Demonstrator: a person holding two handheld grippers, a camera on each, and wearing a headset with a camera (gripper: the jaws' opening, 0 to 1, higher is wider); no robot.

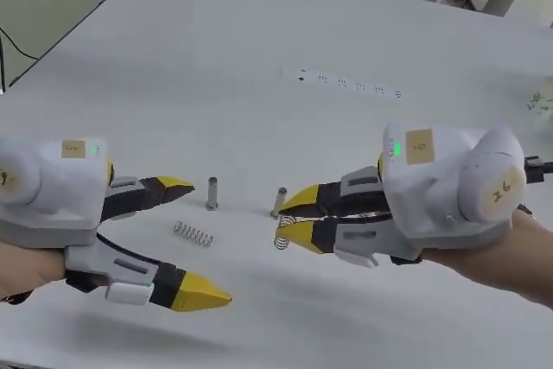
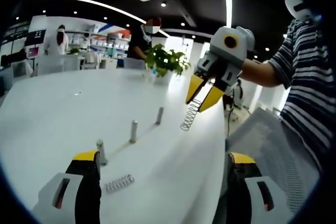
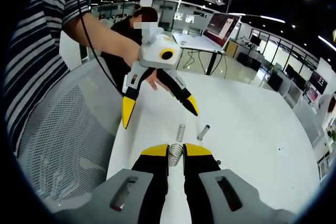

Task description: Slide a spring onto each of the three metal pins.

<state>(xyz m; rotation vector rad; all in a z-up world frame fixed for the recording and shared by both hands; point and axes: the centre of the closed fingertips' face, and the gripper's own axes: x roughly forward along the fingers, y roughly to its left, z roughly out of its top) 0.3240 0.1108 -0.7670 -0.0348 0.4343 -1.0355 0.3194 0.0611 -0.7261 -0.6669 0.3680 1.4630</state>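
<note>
Two short metal pins [image 1: 212, 194] [image 1: 279, 202] stand upright on the white table [image 1: 259, 58]. In the left gripper view three pins [image 2: 100, 151] [image 2: 133, 131] [image 2: 159, 115] stand in a row. My right gripper [image 1: 291, 220] is shut on a spring [image 1: 282, 240] just right of the second pin, and the held spring [image 3: 176, 153] sits between its yellow tips. The same spring [image 2: 190, 115] hangs tilted above the table. A loose spring [image 1: 193, 233] lies between the wide-open jaws of my left gripper [image 1: 197, 242]. None of the pins in view carries a spring.
A white power strip [image 1: 350, 84] lies farther back on the table. A potted plant [image 2: 167, 60] stands at the table's far end. A grey mesh chair [image 3: 68, 129] is beside the near edge.
</note>
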